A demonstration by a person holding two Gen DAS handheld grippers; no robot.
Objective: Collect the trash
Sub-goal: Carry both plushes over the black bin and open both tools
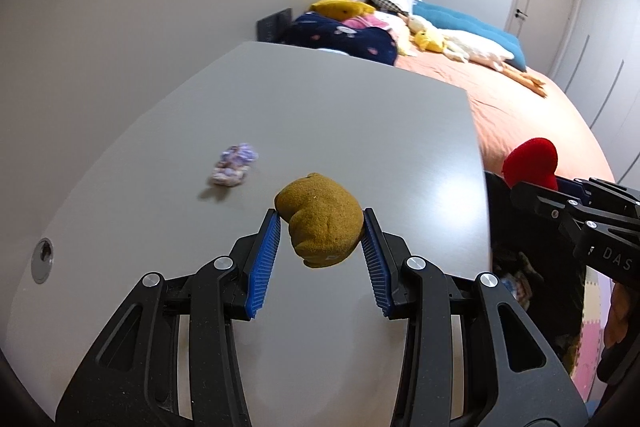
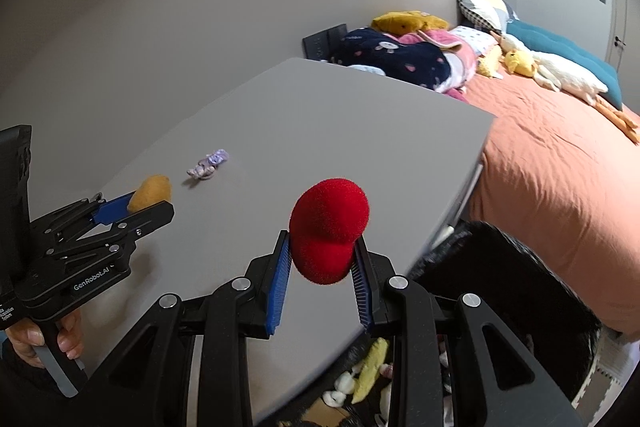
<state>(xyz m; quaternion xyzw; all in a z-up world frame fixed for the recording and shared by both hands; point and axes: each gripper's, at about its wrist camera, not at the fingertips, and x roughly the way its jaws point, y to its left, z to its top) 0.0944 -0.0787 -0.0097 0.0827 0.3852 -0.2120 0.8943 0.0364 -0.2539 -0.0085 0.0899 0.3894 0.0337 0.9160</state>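
- Fingers (image 1: 276, 239) of the left gripper (image 1: 322, 231) pinch a mustard-brown sponge lump (image 1: 320, 221) from both sides, lifted clear of the grey bench (image 1: 320, 115).
- Fingers (image 2: 282, 259) of the right gripper (image 2: 320, 251) pinch a red sponge lump (image 2: 328, 229) the same way, near the bench's right edge.
- Below that edge, in the right wrist view, sits a dark trash bin (image 2: 500, 267) with scraps already inside; I judge this the drop point for both lumps.
- Relative to the bin, the red lump is nearer, just up and to the left of its rim; the brown lump is farther left, well over the bench.
- So the right hand looks placed to drop first, with the left following across the bench edge.
- Each lump is a bean-like blob: the brown one's long axis runs across the fingers, tilted down to the left; the red one's runs up and to the right.
- One small crumpled lilac scrap (image 1: 234, 165) lies on the bench, beyond and left of the brown lump, well apart from the bin and not yet collected.
- Beyond the bench's far side is a bed (image 2: 540, 167) with pillows and soft toys.
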